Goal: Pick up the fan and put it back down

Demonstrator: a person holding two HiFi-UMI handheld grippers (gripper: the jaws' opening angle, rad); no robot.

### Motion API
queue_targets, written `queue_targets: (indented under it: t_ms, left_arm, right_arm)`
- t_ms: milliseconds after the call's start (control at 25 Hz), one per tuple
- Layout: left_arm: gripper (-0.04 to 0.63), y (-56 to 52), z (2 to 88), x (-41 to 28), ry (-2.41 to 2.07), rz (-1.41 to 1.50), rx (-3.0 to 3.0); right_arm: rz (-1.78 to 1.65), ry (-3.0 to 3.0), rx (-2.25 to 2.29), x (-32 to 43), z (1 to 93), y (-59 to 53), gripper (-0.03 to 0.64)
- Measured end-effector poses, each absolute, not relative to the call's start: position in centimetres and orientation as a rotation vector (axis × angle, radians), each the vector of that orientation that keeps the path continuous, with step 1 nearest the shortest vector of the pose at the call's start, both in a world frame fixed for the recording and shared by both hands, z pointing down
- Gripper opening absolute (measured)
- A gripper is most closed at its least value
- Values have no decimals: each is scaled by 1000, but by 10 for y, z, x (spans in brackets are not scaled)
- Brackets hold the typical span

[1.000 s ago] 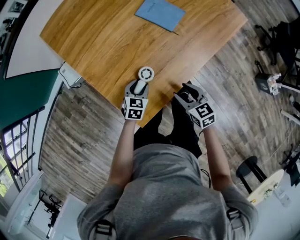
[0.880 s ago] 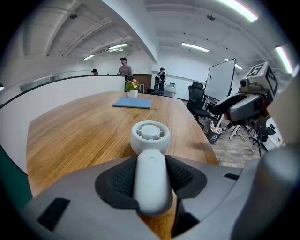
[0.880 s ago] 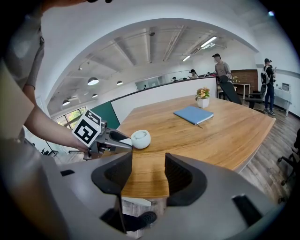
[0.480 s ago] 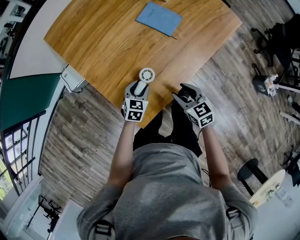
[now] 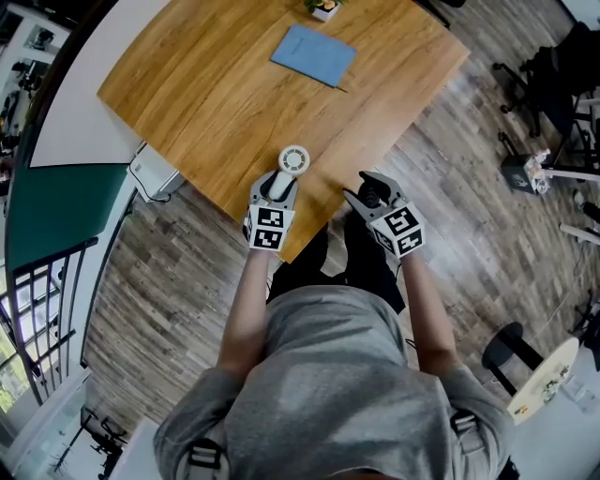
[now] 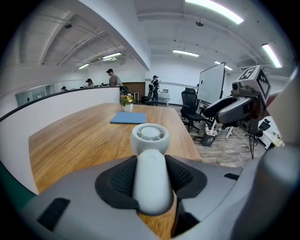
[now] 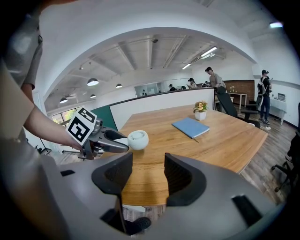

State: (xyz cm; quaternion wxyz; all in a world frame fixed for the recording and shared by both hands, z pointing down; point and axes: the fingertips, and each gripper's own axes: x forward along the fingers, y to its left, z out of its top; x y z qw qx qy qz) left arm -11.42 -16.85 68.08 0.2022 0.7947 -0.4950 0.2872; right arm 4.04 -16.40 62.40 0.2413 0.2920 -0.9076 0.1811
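Observation:
A small white hand-held fan [image 5: 287,167] with a round head [image 6: 149,138] is off the wooden table [image 5: 244,84]. My left gripper [image 5: 277,186] is shut on its handle [image 6: 151,180], both black pads pressed against it, the head sticking out ahead of the jaws. In the right gripper view the fan [image 7: 138,139] hangs above the table's near corner, held by the left gripper [image 7: 101,139]. My right gripper [image 5: 361,194] is open to the right of the fan, over the table's edge, with nothing between its pads [image 7: 146,177].
A blue notebook [image 5: 313,54] lies on the far part of the table, with a small potted plant [image 5: 324,7] beyond it. Office chairs [image 6: 191,107] and a whiteboard [image 6: 211,84] stand on the floor to the right. People stand far off.
Both grippers have risen a little, and the fan has gone up with the left one. The head view has shifted, showing more of the table's far end.

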Motion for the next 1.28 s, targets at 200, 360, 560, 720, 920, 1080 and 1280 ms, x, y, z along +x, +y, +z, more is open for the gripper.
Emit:
queue_targets:
  t_ms: [200, 360, 560, 720, 920, 1080, 1280]
  left_arm:
    - [199, -171, 665, -114, -1400, 775, 2242]
    - [199, -170, 650, -114, -1407, 763, 2262]
    - [199, -170, 636, -114, -1410, 737, 2273]
    - [199, -172, 624, -113, -1411, 664, 2281]
    - [199, -177, 604, -115, -1425, 639, 2306]
    - [199, -183, 586, -119, -1447, 603, 2330]
    - [199, -188, 570, -123, -1464, 591, 2356]
  right_arm:
    - [473, -2482, 827, 45, 612, -164, 219]
    - [460, -2487, 851, 48, 604, -163, 219]
    - [443, -2502, 885, 51, 593, -165, 219]
    - [418, -2502, 906, 53, 585, -170, 219]
    - [384, -2509, 930, 55, 575, -177, 219]
    - [356, -2518, 956, 54, 564, -183, 216]
    - [333, -2534, 984, 52, 553, -189, 215]
